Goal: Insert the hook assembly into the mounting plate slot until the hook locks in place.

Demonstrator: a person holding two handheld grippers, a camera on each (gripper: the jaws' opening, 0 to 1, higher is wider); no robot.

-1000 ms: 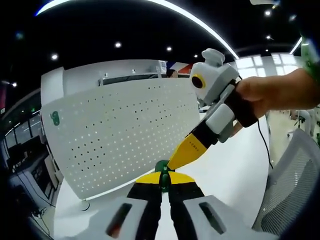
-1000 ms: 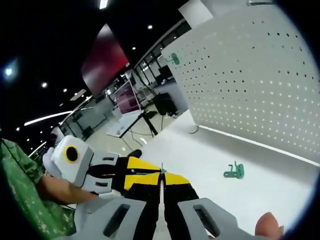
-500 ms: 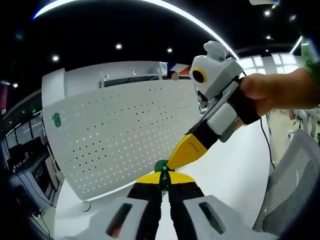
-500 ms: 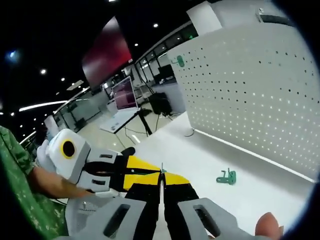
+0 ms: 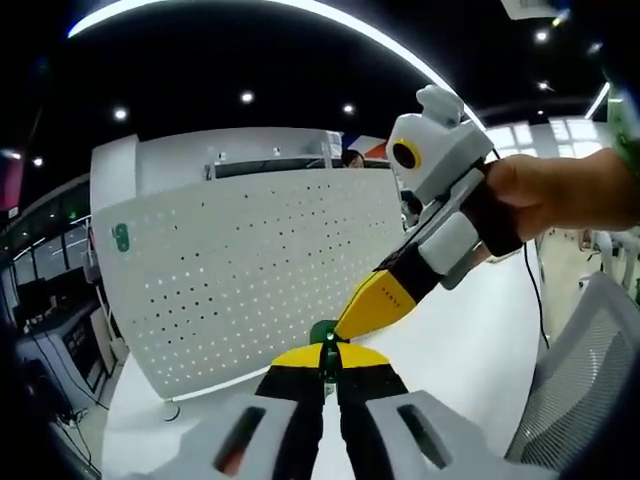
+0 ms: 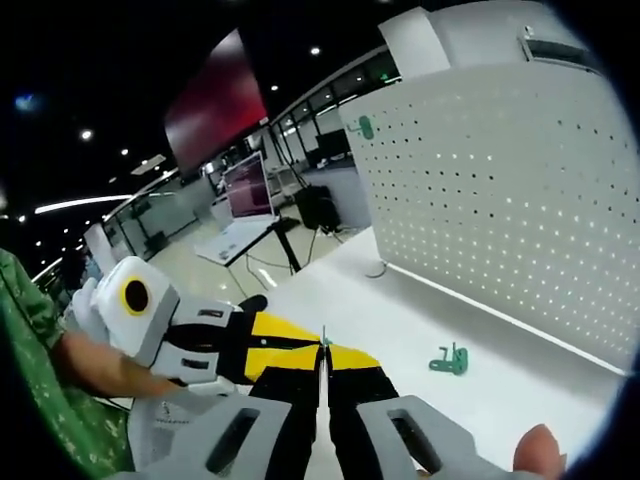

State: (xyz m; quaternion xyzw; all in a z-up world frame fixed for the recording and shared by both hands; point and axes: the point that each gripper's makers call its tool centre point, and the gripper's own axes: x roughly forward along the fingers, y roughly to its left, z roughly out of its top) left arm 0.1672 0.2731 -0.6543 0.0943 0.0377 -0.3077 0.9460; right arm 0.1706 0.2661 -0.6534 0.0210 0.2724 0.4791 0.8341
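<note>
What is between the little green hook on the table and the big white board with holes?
Just bare white table, seen in the right gripper view, between the green hook and the pegboard.

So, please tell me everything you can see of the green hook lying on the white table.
The green hook is small and looks like plastic, with short prongs sticking up from a flat base. It lies alone on the white table, in front of the white pegboard, a little short of its lower edge. Neither gripper touches it. Finer detail is too small to tell.
</note>
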